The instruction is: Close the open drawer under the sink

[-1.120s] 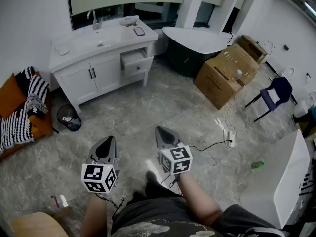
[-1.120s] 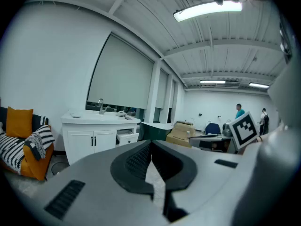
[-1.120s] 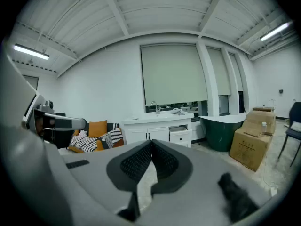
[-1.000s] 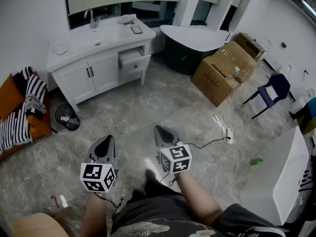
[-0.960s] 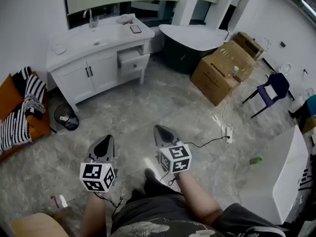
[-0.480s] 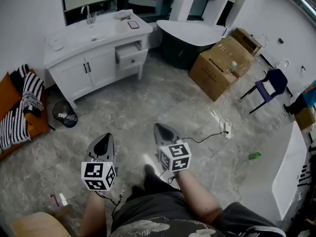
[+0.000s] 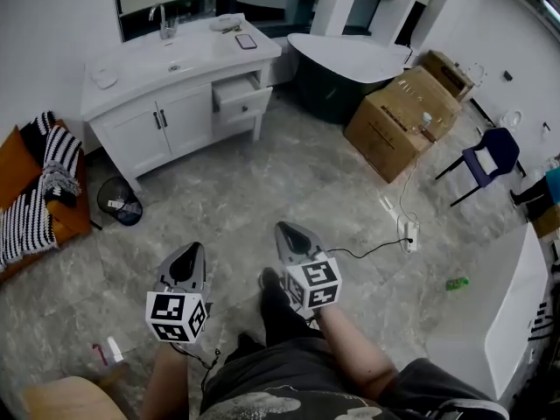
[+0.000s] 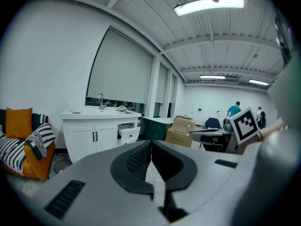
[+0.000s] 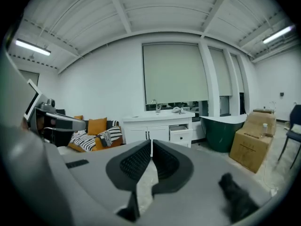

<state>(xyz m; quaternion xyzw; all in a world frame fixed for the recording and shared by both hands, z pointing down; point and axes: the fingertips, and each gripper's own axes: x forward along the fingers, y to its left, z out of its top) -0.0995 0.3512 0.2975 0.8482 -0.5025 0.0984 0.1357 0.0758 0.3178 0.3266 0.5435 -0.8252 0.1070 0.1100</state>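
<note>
Grey floor (image 7: 289,178) open between jutting drawer (image 7: 242,101) edge and left hand-held gripper (image 7: 186,254), right hand-held gripper (image 7: 290,233), jaws together, empty.

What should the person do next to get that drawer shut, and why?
Probably walk toward the white vanity: its drawer juts out across the room, while the left gripper and right gripper, both shut and empty, hang over the floor well short of it.
</note>
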